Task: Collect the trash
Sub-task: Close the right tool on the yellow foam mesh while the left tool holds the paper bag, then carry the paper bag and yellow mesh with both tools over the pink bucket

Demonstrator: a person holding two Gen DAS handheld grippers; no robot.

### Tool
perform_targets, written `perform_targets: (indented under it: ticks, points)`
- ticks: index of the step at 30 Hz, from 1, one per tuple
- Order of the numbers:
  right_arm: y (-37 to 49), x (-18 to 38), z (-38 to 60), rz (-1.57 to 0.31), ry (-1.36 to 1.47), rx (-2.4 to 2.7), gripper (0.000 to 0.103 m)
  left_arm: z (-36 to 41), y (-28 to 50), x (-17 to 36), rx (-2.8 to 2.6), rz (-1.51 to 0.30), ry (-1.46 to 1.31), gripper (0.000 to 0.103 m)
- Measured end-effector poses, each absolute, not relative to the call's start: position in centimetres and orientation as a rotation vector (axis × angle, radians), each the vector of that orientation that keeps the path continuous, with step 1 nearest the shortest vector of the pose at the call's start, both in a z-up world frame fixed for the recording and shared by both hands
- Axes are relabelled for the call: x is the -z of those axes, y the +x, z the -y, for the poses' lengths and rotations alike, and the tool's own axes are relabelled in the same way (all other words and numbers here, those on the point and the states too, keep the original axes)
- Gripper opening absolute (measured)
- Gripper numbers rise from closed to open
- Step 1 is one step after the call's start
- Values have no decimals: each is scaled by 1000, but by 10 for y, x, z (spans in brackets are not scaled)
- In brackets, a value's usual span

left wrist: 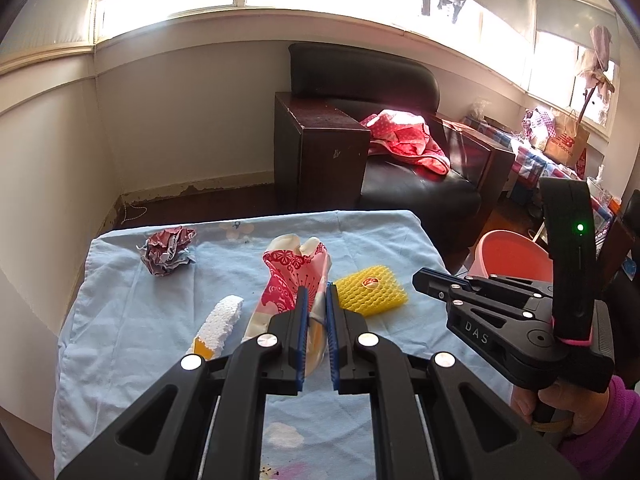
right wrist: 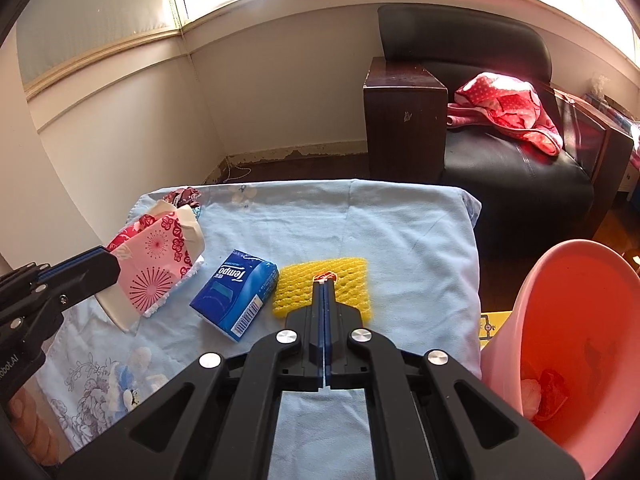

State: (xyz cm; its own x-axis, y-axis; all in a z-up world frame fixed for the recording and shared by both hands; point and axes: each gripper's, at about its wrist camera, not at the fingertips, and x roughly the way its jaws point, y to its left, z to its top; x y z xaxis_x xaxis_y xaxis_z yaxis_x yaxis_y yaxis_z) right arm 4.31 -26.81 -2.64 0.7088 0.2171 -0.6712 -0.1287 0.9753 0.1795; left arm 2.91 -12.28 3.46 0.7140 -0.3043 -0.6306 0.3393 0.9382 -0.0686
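Covering the table: pale blue floral cloth [right wrist: 400, 220]. Pink plastic bin [right wrist: 568, 320] beside its right edge. Left gripper [left wrist: 316, 292] pinching pink-and-red patterned paper wrapper [left wrist: 288, 276]. Right gripper [right wrist: 325, 288], fingers pressed together, above yellow foam fruit net [right wrist: 352, 280].

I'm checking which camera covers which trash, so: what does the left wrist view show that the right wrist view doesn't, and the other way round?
Only the left wrist view shows the white foam piece and the whole crumpled paper ball. Only the right wrist view shows the blue Tempo tissue pack and the trash lying inside the pink bin. Both show the yellow foam net, the pink patterned wrapper clamped in the left gripper, the right gripper with jaws shut, and the blue cloth.
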Motion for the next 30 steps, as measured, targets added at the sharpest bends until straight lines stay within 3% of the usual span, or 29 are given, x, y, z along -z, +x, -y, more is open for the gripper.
perform_targets:
  ticks: [3,4,5,7,10,17,18,20,30]
  points:
    - [53,36,270,-829,145,-204,1,113,26,-34,365,-674,35,8]
    - [57,41,270,-855,149,-206,8,109,26,-33,366,-670,28,8]
    - [61,45,270,-870,155,-209,24,105,25,-31,367,-669,23,8]
    - [68,53,271,-882,164,-212,42,98,25,-27,364,-675,15,8]
    - [81,61,268,-902,152,-196,44,91,27,-21,362,-688,5,8]
    - [96,75,260,-919,65,-149,41,88,33,-15,363,-705,-3,8]
    - [95,75,260,-914,65,-159,35,89,34,-14,362,-706,-1,8]
    - [90,72,259,-896,52,-158,8,89,36,-13,361,-713,-5,8]
    - [38,34,281,-765,162,-177,6,98,32,-22,397,-692,-12,8]
